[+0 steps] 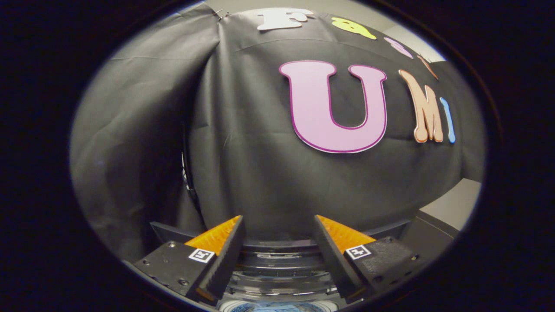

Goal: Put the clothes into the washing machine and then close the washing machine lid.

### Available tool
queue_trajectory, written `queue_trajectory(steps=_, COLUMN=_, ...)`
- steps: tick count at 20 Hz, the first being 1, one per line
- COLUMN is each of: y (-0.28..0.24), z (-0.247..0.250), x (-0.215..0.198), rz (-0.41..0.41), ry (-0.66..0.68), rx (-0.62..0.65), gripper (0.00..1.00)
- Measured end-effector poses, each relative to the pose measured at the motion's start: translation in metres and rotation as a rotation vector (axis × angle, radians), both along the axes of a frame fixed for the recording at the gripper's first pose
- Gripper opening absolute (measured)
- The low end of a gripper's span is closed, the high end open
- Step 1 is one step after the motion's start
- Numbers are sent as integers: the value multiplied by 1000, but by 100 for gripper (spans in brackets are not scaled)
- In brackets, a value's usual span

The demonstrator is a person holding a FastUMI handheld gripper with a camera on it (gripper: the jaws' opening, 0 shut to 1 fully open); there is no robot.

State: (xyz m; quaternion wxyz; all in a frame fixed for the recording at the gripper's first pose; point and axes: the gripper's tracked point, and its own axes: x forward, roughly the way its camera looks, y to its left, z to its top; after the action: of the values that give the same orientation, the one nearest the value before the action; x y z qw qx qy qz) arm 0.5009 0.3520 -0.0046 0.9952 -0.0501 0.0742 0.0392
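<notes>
- Gripper view: the gripper (pixel 277 236) sits above the washing machine (pixel 279 260), facing the booth's black cloth wall (pixel 243 143).
- The cloth is matte, with a fine woven look, and falls in soft creases. Two panels of it meet at a vertical fold well beyond the left finger, where the cloth bunches.
- Two fingers (pixel 225 249) show, each a wedge that tapers to a narrow tip, with a finely ridged face on its outer, upper side.
- Each finger rises from a blocky matte base with small screw heads in it. Each base carries one small square printed marker (pixel 201 255), two markers in all.
- The fingers are spread wide with a clear gap between them. Nothing is between them and they touch nothing.
- In that gap, just ahead of and below the tips, is the machine's top: curved, glossy bands that look like clear or smoked plastic, stacked in rings with bright reflections.
- Lowest between the finger bases is a pale bluish patch (pixel 277 307); I cannot tell whether it is the drum or fabric inside it.
- A dark, smooth, flat rim (pixel 173 232) of the machine runs out behind both fingers to either side.
- Beyond the right finger, a plain pale surface (pixel 455 203) shows past the cloth's lower edge.
</notes>
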Motion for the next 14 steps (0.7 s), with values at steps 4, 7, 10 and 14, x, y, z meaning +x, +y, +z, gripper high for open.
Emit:
queue_trajectory(steps=4, y=-2, z=2, x=0, rz=0, ry=-33, rx=4, gripper=95)
queue_trajectory(steps=7, y=-4, z=4, x=1, rz=-1, ry=-54, rx=5, gripper=95)
queue_trajectory(steps=10, y=-6, z=6, x=2, rz=-1, ry=-61, rx=4, gripper=95)
queue_trajectory(steps=14, y=-9, z=11, x=2, rz=-6, ry=-84, rx=1, gripper=95)
